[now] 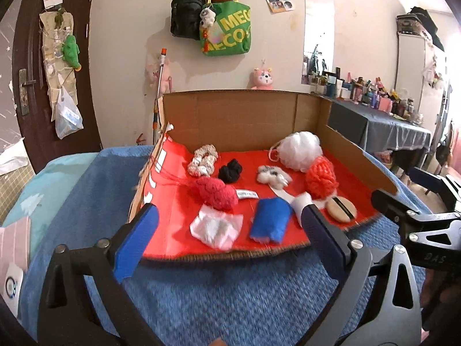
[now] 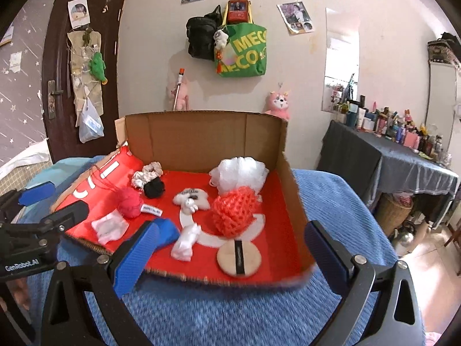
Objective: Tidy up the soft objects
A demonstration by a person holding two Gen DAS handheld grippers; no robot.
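Note:
An open cardboard box [image 1: 239, 115] [image 2: 201, 141] with a red floor lies on a blue bed cover. In it lie a white bath pouf [image 1: 301, 148] [image 2: 240, 173], an orange mesh pouf [image 1: 321, 178] [image 2: 234, 212], a red yarn ball [image 1: 216, 191] [image 2: 129, 201], a black scrunchie [image 1: 230, 170] [image 2: 154, 189], a patterned scrunchie [image 1: 201, 160] [image 2: 145, 174], a blue cloth [image 1: 269, 220] [image 2: 167, 229], a white cloth [image 1: 216, 227] [image 2: 109, 226] and a round beige puff [image 1: 341, 210] [image 2: 239, 258]. My left gripper [image 1: 227, 245] and right gripper [image 2: 227, 256] are open and empty before the box's front edge.
The blue bed cover [image 1: 230, 294] spreads in front of the box. A grey-draped table [image 2: 403, 167] crowded with bottles stands at the right. A dark door [image 2: 83, 72] is at the left, and bags [image 2: 239, 49] hang on the back wall.

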